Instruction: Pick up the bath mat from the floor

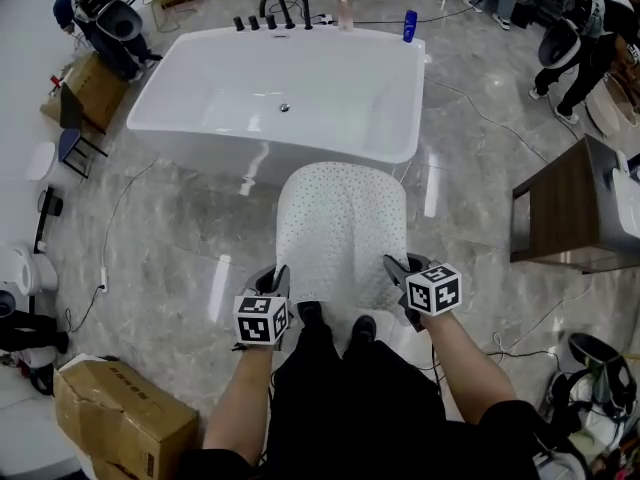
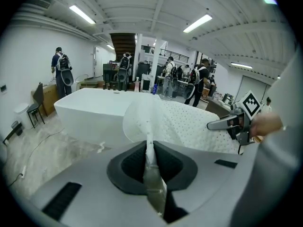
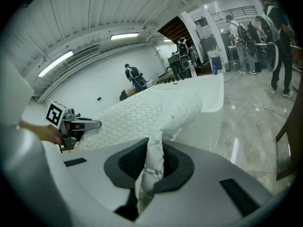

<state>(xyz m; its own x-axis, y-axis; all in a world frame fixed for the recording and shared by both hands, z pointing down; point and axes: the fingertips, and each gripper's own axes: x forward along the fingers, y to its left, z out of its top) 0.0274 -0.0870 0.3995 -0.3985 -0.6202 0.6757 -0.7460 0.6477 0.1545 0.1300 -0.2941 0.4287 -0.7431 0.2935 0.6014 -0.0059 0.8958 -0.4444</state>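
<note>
Dark trousers and two black shoes [image 1: 311, 313] sit at the bottom of the head view, with a bare forearm reaching forward on either side, each hand carrying a gripper. On the person's left, the left gripper [image 1: 279, 278] has its jaws pressed almost together on the near left corner of the white bath mat [image 1: 340, 223]; its own view shows a thin fold of the mat pinched upright between the dark pads. On the other side, the right gripper [image 1: 396, 268] is likewise clamped on the near right corner, where a thicker bunched roll of the dotted fabric stands between its jaws. Between the two grippers the mat is spread out in front of the person's feet, raised off the grey marble floor [image 1: 180, 238] at its near edge; its rounded far end curls downward towards a white bathtub [image 1: 280, 88] just beyond, and whether that end touches the floor cannot be told. A black faucet [image 1: 272, 10], a pink bottle [image 1: 345, 10] and a blue bottle [image 1: 410, 25] stand along the tub's far rim. To the right stands a dark wooden cabinet [image 1: 560, 213], and a cardboard box [image 1: 120, 418] lies at lower left. Several people stand in the background.
</note>
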